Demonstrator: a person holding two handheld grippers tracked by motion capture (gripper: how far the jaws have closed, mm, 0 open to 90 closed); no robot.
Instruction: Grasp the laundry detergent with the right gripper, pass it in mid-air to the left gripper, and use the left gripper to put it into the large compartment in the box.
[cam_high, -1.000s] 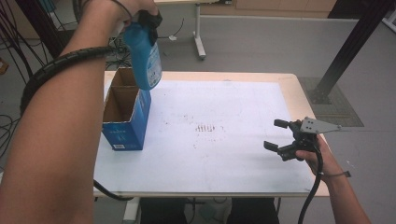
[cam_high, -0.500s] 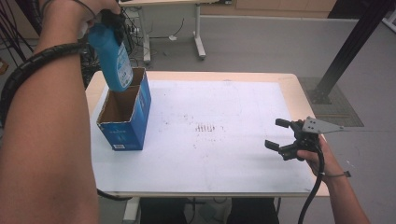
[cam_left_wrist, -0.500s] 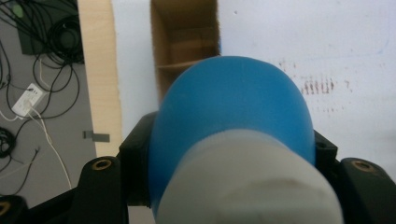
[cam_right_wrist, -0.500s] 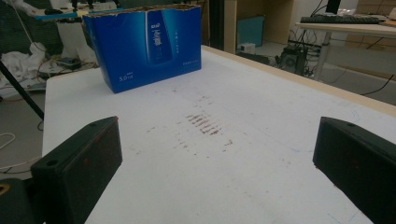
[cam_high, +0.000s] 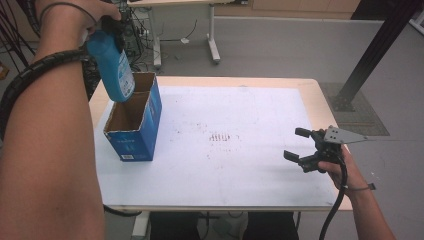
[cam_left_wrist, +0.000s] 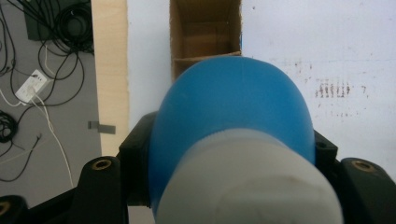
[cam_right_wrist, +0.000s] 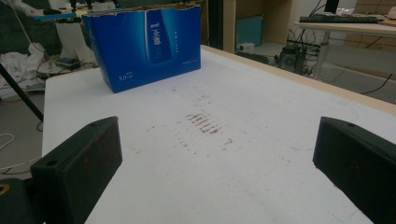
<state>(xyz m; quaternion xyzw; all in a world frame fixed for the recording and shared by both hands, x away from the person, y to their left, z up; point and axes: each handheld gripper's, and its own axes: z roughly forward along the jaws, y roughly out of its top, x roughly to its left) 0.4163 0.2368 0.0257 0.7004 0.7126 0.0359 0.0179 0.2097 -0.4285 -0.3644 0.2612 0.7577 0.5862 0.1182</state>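
Note:
A blue bottle (cam_high: 115, 65) with a white cap hangs upright over the far left end of an open-topped blue cardboard box (cam_high: 134, 131). My left gripper (cam_high: 111, 28) is shut on the bottle's top end. In the left gripper view the bottle (cam_left_wrist: 233, 107) bulges between the black jaws of my left gripper (cam_left_wrist: 231, 156), and the box's brown inside (cam_left_wrist: 205, 32) lies below it. My right gripper (cam_high: 301, 145) rests open near the table's right edge with nothing between its jaws. The right gripper view looks past that gripper (cam_right_wrist: 217, 172) across the mat to the box (cam_right_wrist: 144, 44).
A white mat (cam_high: 240, 170) with faint reddish marks at its middle covers the wooden table (cam_high: 320, 90). Cables lie on the floor left of the table (cam_left_wrist: 42, 84). A desk leg (cam_high: 212, 35) and a black post (cam_high: 370, 55) stand beyond the far edge.
My left hand has carried the bottle to the left and slightly down, from above the box's right wall to over its far left end. The right gripper has stayed still.

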